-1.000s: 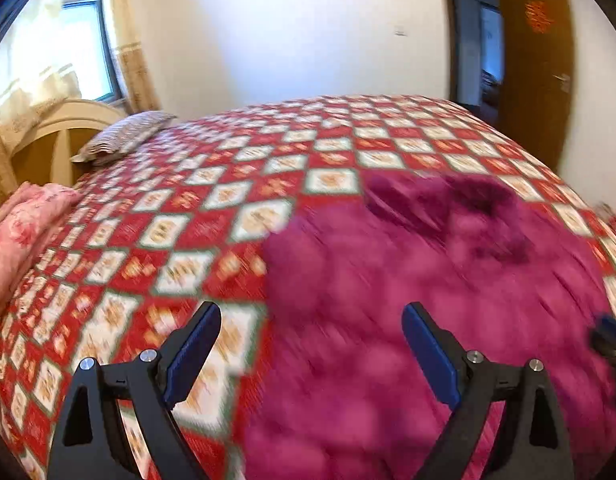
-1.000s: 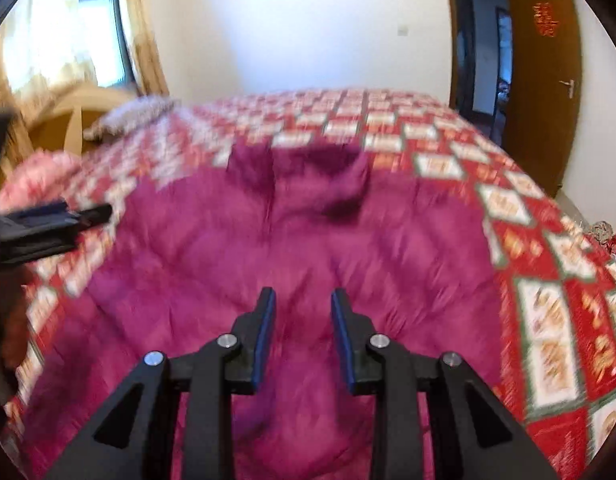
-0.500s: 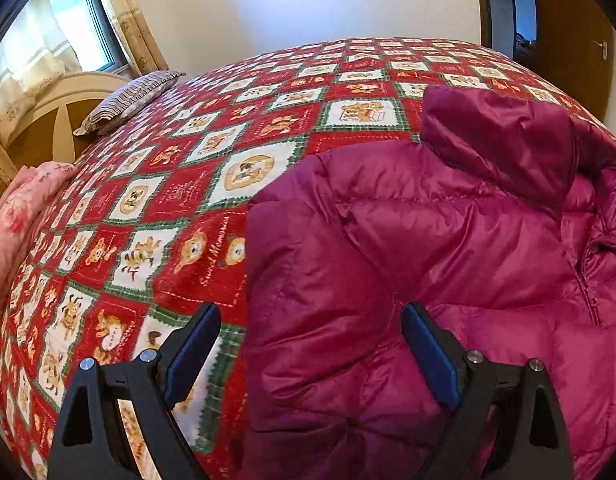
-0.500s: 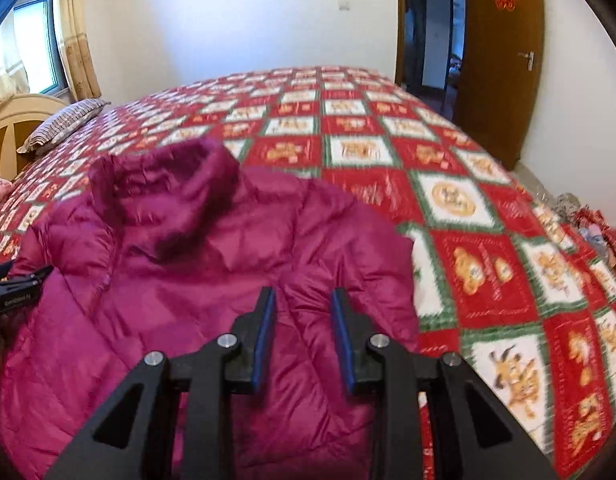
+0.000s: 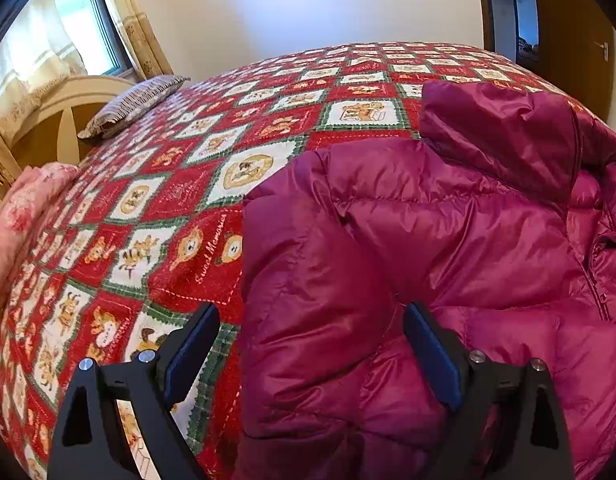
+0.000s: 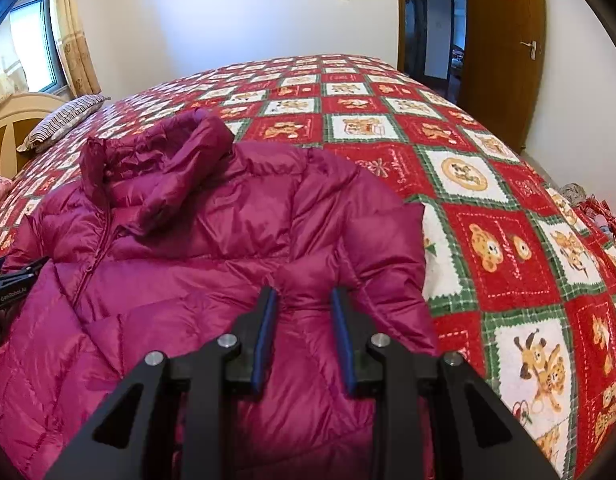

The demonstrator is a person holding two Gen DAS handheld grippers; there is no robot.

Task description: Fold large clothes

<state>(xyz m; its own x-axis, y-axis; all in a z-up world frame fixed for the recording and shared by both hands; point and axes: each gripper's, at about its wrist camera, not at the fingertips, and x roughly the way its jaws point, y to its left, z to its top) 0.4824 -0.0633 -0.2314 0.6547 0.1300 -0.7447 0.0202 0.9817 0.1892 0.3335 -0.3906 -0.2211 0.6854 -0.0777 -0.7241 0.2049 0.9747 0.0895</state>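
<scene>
The bed [image 6: 487, 216] with its red teddy-bear quilt took up nearly everything, and the magenta puffer jacket [image 6: 212, 248] lay front-up on the near part of it, collar toward the far side and the zipper running down the middle.

The left gripper [image 5: 308, 344] had its jaws spread wide over the jacket's left shoulder and sleeve edge, nothing pinched. The right gripper [image 6: 304, 320] was narrowed onto a puffed ridge of fabric near the right armhole. It looked clamped on that ridge, though I couldn't swear the pads were really biting rather than just bracketing it.

My guess at the step: getting hold of both sides to start the first fold. To do it well, I'd get the left jaws down around the outer seam edge — not the slippery middle of a panel — and match the height of the two grips so the fold line comes out straight. Puffer fabric is springy and slick, so a deep bite on a seam would hold better than a shallow pinch.

Hard to see: the hem and both cuffs were cut off below the frames, the fingers covered the fabric right under them, and the pile at the right edge of the right view [image 6: 599, 212] was too small to make out.
</scene>
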